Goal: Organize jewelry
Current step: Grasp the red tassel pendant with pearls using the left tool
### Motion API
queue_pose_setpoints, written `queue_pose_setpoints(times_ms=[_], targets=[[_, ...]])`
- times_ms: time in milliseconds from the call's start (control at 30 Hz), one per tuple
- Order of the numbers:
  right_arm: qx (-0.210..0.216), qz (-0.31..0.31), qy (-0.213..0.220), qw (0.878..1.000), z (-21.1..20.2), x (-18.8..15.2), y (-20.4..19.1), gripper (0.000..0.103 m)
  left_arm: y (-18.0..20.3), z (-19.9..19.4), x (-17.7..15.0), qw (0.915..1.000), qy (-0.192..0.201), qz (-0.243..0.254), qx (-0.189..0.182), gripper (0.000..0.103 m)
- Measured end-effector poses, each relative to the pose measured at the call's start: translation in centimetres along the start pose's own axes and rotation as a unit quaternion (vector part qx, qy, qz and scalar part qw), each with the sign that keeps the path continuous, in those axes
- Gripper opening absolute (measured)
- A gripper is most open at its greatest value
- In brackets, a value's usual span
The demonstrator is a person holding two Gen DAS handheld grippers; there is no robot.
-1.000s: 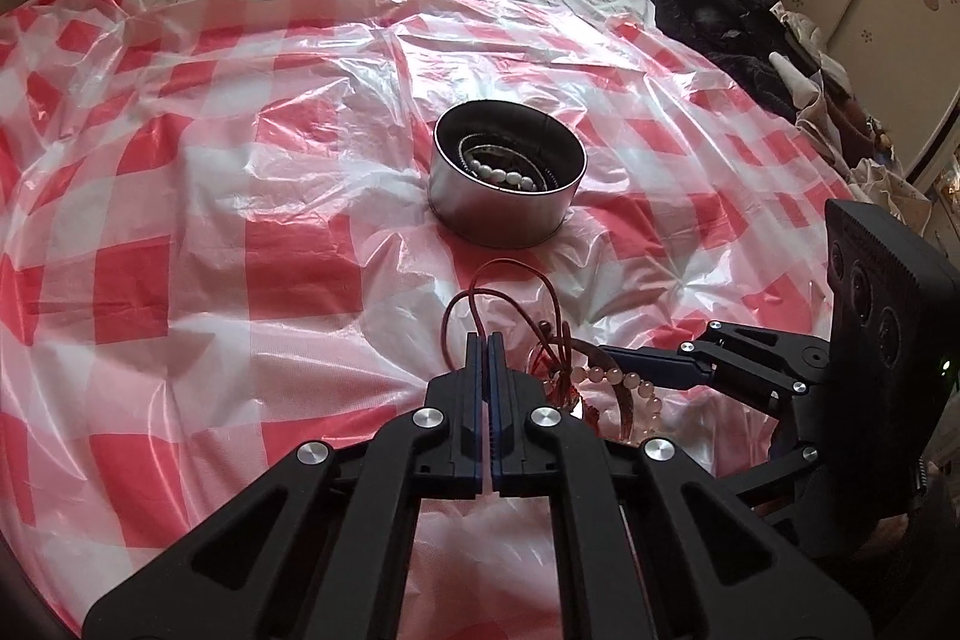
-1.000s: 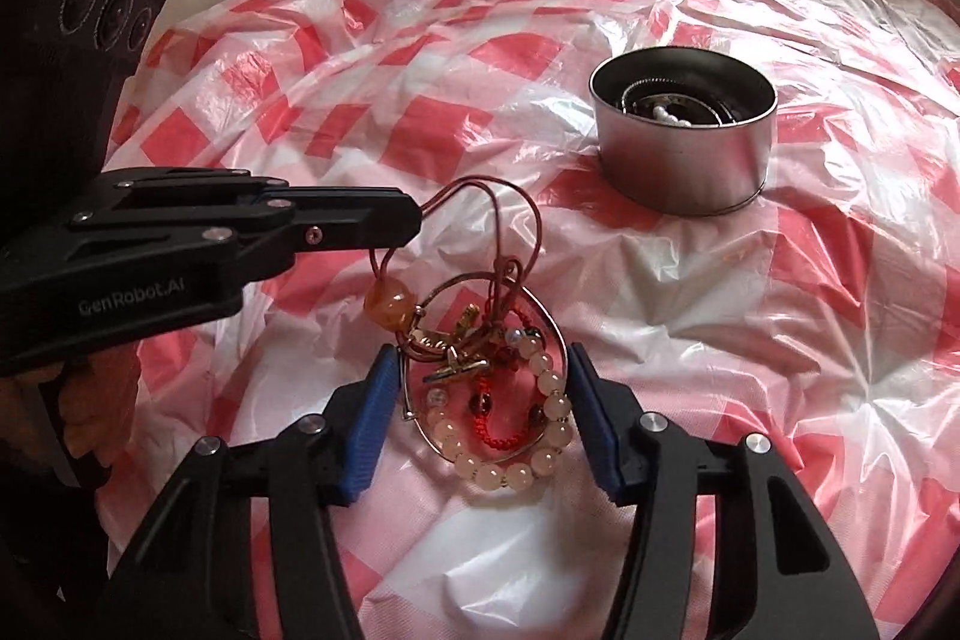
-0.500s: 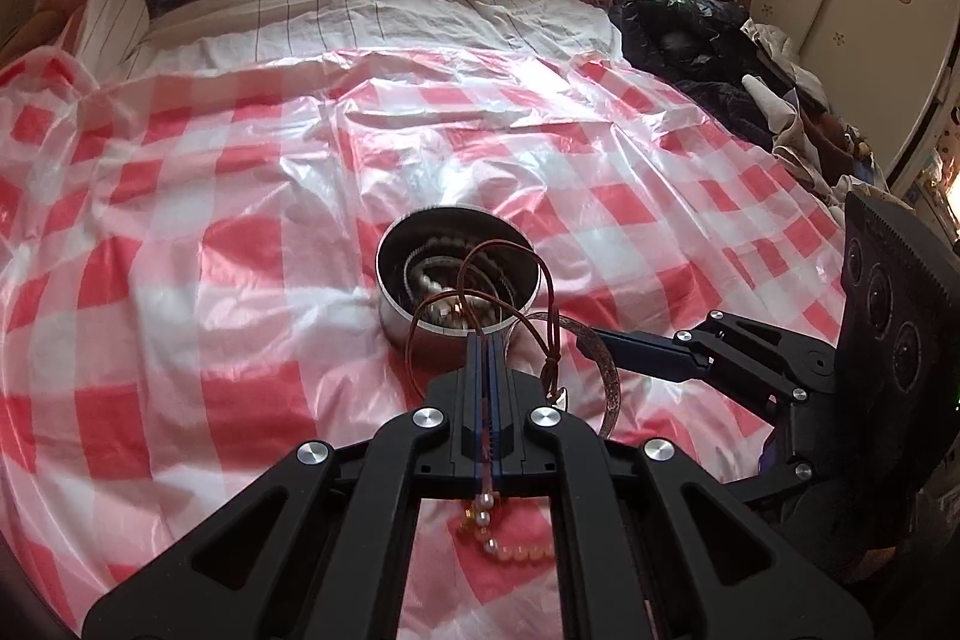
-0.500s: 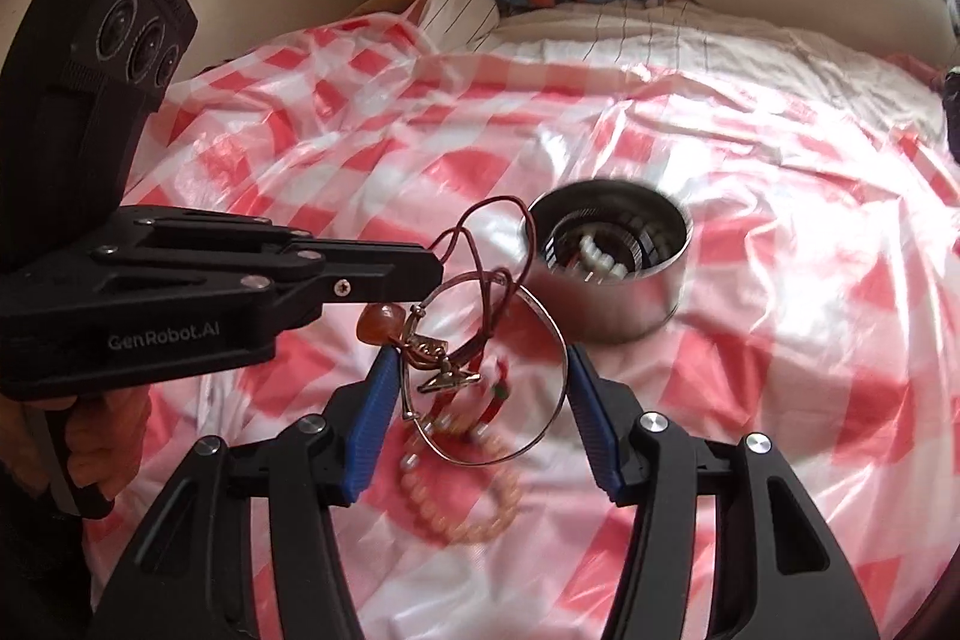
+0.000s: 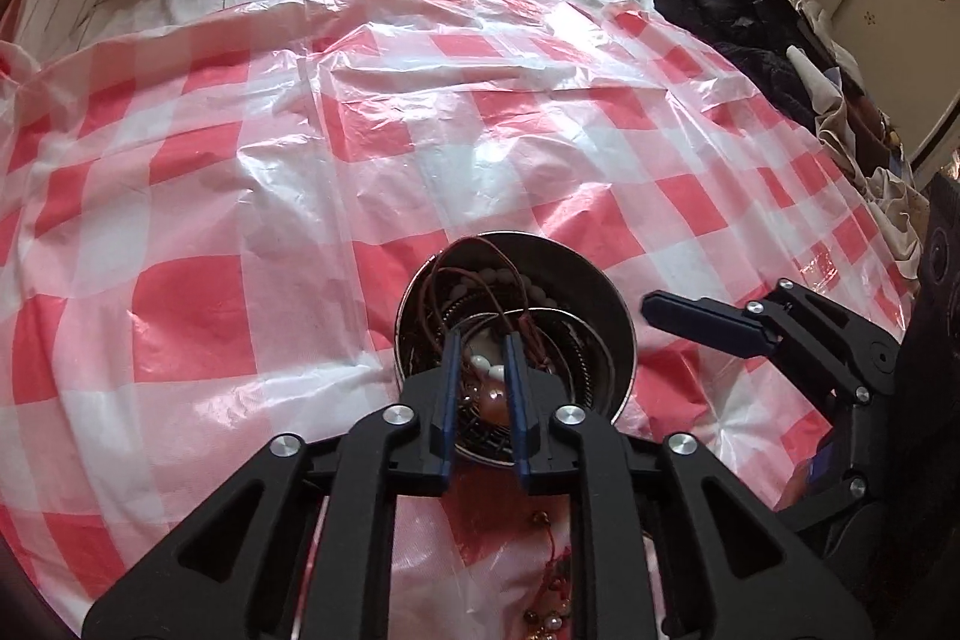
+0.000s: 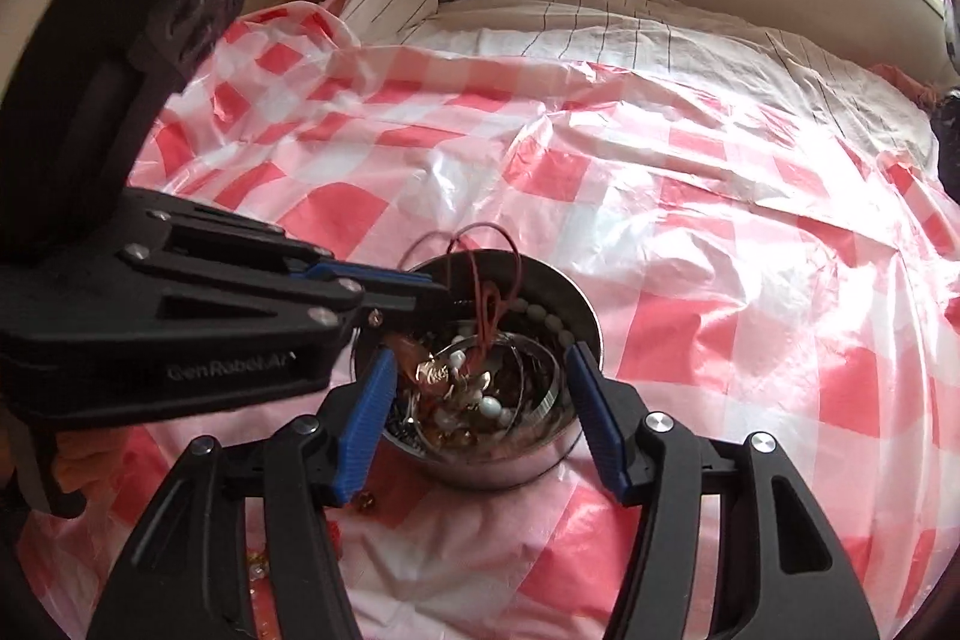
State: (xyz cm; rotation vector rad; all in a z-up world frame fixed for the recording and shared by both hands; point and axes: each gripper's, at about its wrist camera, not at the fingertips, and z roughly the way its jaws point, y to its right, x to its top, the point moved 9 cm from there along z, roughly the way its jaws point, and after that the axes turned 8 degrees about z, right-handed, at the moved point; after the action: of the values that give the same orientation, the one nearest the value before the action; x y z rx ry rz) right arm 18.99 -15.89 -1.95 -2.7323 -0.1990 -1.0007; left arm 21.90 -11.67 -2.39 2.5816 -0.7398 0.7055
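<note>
Step in hand, as judged: deposit of a corded piece into the metal tin [image 5: 618, 334].

Left gripper [image 5: 482, 361] was poised directly over the tin's mouth, jaws parted with a narrow gap; nothing was pinched between the pads. The brown cord necklace [image 5: 480, 280] lay looped inside the tin, with its loops rising above the rim in the right wrist view [image 6: 480, 274]. An amber bead [image 5: 489, 403] showed below the gap between the left fingers. White beads [image 6: 489, 406] and a silver bangle [image 6: 549, 382] also sat in the tin, piled together.

Right gripper [image 6: 480, 382] was wide open, its blue pads standing either side of the tin's near wall, gripping nothing. Whether the pads touched the tin I could not tell.

The tin stood on the red-and-white checked plastic sheet [image 5: 240, 160] spread over the bed.

Remaining work: small gold and pearl-like beads [image 5: 549, 622], with a red thread, were visible on the sheet just behind the left gripper, outside the tin. The task therefore looked mostly done but unfinished.

Next move, as judged: lift the left gripper straight up, clear of the cord loops, so nothing snags and drags back out. Then go for the loose pieces on the sheet. These are small and sit on slippery, wrinkled plastic; a low, closing pinch on the thread is likely easier than on single beads.
</note>
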Motion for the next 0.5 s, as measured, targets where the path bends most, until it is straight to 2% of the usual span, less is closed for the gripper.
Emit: queue_pose_setpoints(times_ms=[67, 133, 200, 233, 367, 500], targets=[[-0.004, 0.001, 0.003, 1.0, -1.5, -1.1, -0.1, 0.072, 0.0, -1.4, -0.4, 0.9998, 0.017, -0.01, -0.005, 0.028], [0.037, 0.02, -0.016, 0.999, -2.4, -3.1, -0.9, 0.075, -0.3, -2.7, -1.0, 0.9994, 0.028, -0.021, -0.003, 0.033], [0.085, 0.031, -0.049, 0.995, -2.3, -5.6, -2.4, 0.083, -0.5, -3.7, -1.8, 0.9991, 0.031, -0.028, 0.001, 0.035], [0.092, 0.023, -0.064, 0.993, -2.1, -6.7, -3.1, 0.084, -0.4, -4.1, -2.4, 0.9992, 0.03, -0.028, 0.002, 0.036], [0.08, -0.019, -0.103, 0.991, -1.0, -9.2, -5.2, 0.085, 1.2, -4.0, -5.3, 1.0, 0.005, 0.001, -0.005, 0.036], [0.065, -0.021, -0.119, 0.991, -1.0, -11.1, -4.8, 0.085, 3.5, -1.8, -7.7, 0.9981, -0.032, 0.053, 0.001, 0.036]])
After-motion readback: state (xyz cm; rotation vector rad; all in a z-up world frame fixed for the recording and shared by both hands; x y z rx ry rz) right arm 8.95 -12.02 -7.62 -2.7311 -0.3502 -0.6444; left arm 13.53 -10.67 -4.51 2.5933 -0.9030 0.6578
